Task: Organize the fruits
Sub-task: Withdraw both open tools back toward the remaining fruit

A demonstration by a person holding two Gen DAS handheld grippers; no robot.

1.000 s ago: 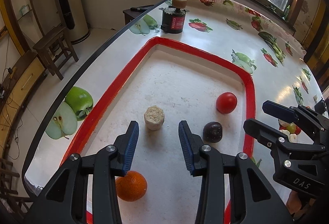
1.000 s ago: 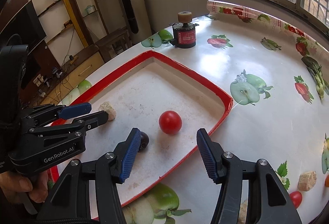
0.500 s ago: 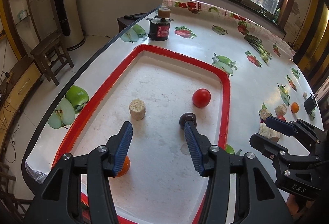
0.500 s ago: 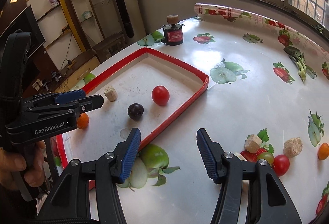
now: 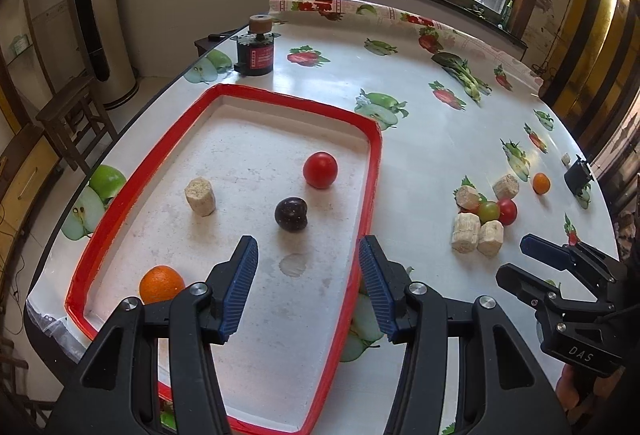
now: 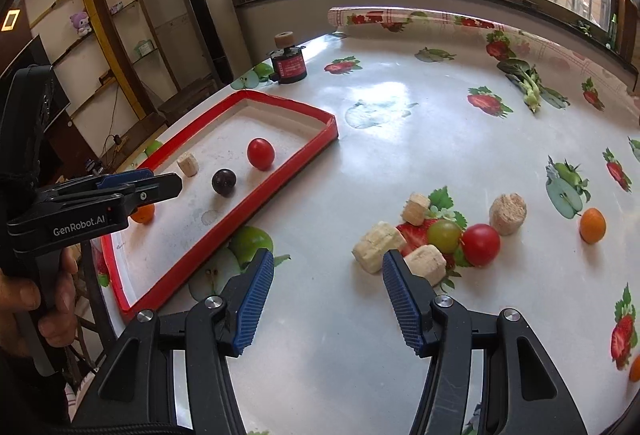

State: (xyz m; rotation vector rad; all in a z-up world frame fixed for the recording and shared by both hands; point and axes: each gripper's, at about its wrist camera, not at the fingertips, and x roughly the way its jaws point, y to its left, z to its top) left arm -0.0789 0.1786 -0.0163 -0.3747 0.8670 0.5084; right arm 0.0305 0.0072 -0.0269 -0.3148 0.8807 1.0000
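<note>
Four pieces lie in the red tray [image 5: 376, 171], a cluster of fruit [image 6: 444, 239] waits on the tabletop [image 6: 400, 139], and both the left gripper [image 5: 308, 283] and the right gripper [image 6: 328, 295] are open and empty.

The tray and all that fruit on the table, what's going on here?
A person holds a claw in each hand, sorting fruit into the red tray. It already holds a tomato, a plum, an orange and a beige chunk. Both the left claw and right claw are open and empty, the right one facing the loose pile.
</note>
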